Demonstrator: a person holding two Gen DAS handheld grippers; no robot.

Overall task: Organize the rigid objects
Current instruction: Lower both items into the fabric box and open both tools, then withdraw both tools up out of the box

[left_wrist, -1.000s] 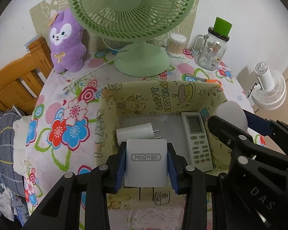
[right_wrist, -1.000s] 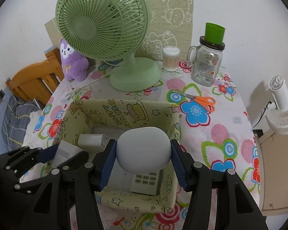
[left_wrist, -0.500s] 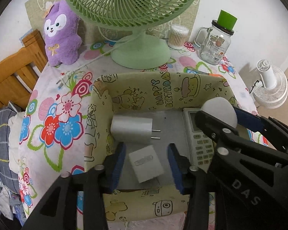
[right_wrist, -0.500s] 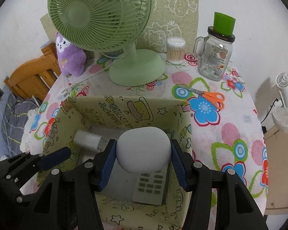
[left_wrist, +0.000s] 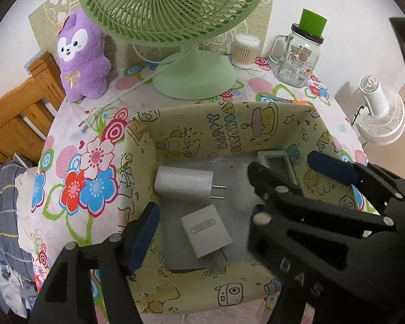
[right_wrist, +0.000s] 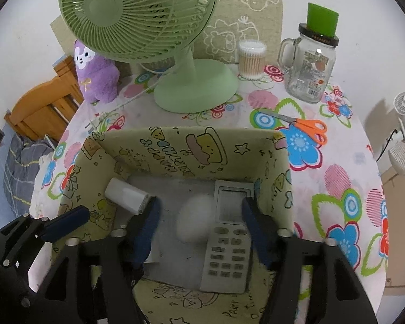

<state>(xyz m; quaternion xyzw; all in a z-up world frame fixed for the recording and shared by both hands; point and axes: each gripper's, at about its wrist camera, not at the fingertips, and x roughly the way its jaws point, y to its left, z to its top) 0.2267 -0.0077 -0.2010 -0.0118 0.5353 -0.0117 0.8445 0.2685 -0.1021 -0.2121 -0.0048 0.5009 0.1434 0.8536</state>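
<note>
Fingers spreading on both sides: left gripper (left_wrist: 202, 232) opens over the square charger (left_wrist: 205, 231) lying in the fabric box (right_wrist: 191, 145), right gripper (right_wrist: 199, 224) releases the blurred white oval (right_wrist: 193, 220) beside the remote (right_wrist: 228, 239).

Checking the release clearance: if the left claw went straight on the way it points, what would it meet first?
Most likely the square white charger lying on the box floor between its opening pads; depth is hard to judge. The left claw holds nothing.
</note>
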